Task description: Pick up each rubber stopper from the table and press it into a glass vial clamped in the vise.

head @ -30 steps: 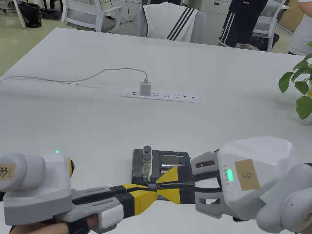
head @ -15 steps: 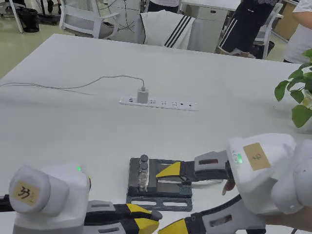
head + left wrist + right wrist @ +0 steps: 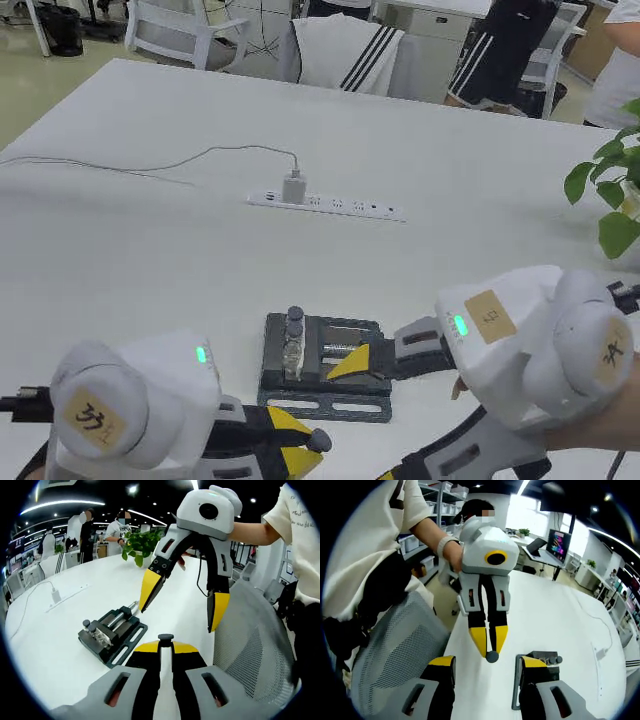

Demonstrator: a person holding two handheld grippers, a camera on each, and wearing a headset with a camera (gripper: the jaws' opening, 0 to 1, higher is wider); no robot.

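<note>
Left tool (image 3: 489,644) pinched shut on a small stopper (image 3: 492,656) at its tips, near the vise (image 3: 330,400), person's side; right tool (image 3: 177,617) wide open, empty; stopper probably soft, light, grippy; glass vials (image 3: 293,348) in vise fragile.

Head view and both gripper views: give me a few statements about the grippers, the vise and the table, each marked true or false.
1. The left gripper is shut on a rubber stopper. True.
2. The right gripper is shut on a vial. False: its jaws stand wide open and hold nothing.
3. The vise holds no vials. False: glass vials with dark tops stand in it.
4. A white charger is plugged into the power strip. True.
</note>
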